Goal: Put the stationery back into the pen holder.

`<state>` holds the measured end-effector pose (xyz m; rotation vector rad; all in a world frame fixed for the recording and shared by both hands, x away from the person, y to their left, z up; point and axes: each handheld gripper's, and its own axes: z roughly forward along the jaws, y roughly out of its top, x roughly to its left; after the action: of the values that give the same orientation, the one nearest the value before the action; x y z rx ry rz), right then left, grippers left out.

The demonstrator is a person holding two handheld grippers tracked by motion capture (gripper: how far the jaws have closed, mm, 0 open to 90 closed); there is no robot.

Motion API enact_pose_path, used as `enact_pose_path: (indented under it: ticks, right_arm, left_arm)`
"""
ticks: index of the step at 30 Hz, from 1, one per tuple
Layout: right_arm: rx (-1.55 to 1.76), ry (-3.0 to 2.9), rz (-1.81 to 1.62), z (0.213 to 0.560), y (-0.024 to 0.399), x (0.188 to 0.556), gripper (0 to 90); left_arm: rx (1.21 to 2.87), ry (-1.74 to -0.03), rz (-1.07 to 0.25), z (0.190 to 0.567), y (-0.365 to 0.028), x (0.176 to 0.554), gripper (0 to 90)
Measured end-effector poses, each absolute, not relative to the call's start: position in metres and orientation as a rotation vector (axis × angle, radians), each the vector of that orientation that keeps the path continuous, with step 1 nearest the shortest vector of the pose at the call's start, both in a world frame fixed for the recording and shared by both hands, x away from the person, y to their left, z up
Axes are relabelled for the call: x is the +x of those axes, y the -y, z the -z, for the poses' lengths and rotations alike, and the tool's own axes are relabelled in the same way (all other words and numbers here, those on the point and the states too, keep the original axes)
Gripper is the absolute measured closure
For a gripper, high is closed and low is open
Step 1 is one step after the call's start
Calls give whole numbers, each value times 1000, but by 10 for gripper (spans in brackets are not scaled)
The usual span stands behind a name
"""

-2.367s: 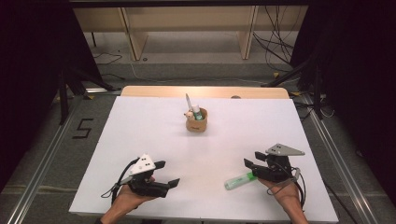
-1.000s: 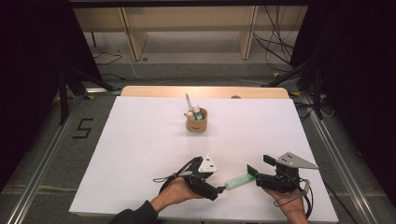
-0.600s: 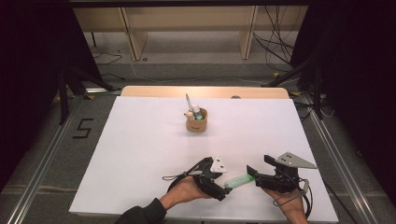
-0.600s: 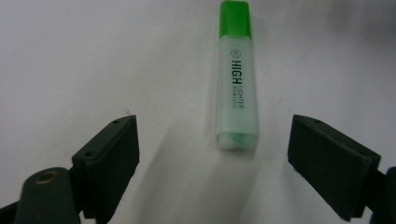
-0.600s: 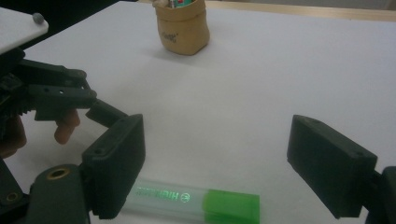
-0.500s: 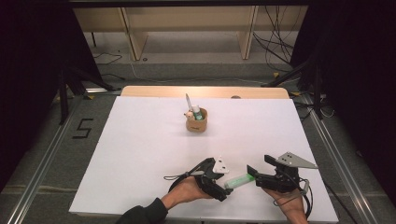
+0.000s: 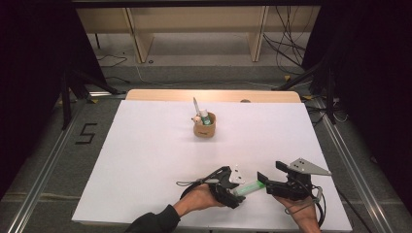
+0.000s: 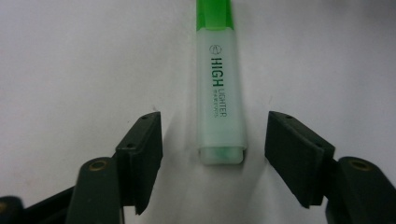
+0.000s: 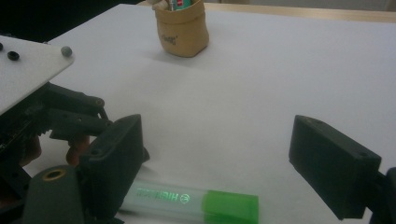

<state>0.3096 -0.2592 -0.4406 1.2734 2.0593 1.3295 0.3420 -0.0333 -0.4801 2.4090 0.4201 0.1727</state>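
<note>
Left gripper has just been closing around the highlighter, which lies flat on the desk between its jaws, gaps showing on both sides. Right gripper, at three o'clock of it, stands wide open over the green cap end, not touching. A pouch of pens sits well apart at twelve o'clock.

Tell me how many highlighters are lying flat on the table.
1: the green highlighter lies near the front edge, between both claws. The pouch may hide others.
</note>
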Motion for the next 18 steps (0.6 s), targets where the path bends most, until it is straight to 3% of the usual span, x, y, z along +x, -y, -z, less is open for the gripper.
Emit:
enact_pose_path:
  ticks: [18]
  right_arm:
    - [1277,-2069,-1323,442,259,310,190]
  left_arm:
    - [2522,-432,-125,473,50,348,585]
